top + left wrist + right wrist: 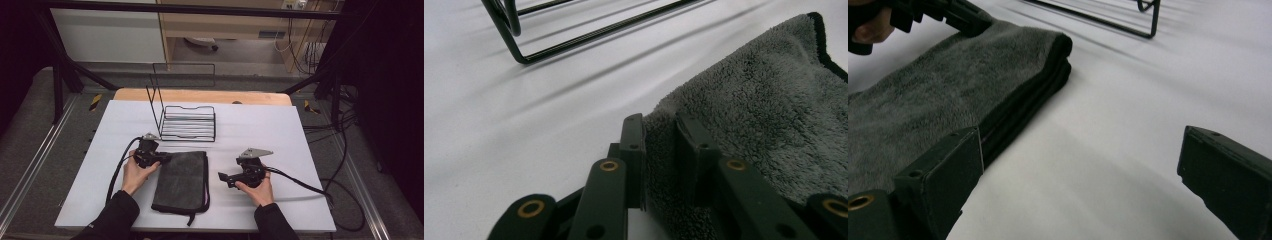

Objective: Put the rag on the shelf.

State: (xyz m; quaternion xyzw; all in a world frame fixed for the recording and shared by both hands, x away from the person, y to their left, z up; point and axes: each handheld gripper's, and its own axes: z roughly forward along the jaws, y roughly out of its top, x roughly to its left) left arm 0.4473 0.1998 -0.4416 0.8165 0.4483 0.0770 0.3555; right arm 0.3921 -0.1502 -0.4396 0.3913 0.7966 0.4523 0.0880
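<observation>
A folded dark grey towel (182, 181) lies on the white table, near the front, between my two hands. My left gripper (167, 158) is at the towel's far left corner. In the left gripper view its jaws are shut on a fold of the towel (744, 115), pinched at its corner. My right gripper (222, 178) rests on the table just right of the towel, pointing at its right edge. It stands open, and in the right gripper view nothing lies between its wide-apart jaws; the towel's stacked edge (1013, 95) runs along the left jaw.
A black wire rack (187, 120) with a tall upright frame stands behind the towel at the table's middle back. Cables (310, 187) trail from the right gripper over the table's right edge. White tabletop (280, 130) spreads to the right.
</observation>
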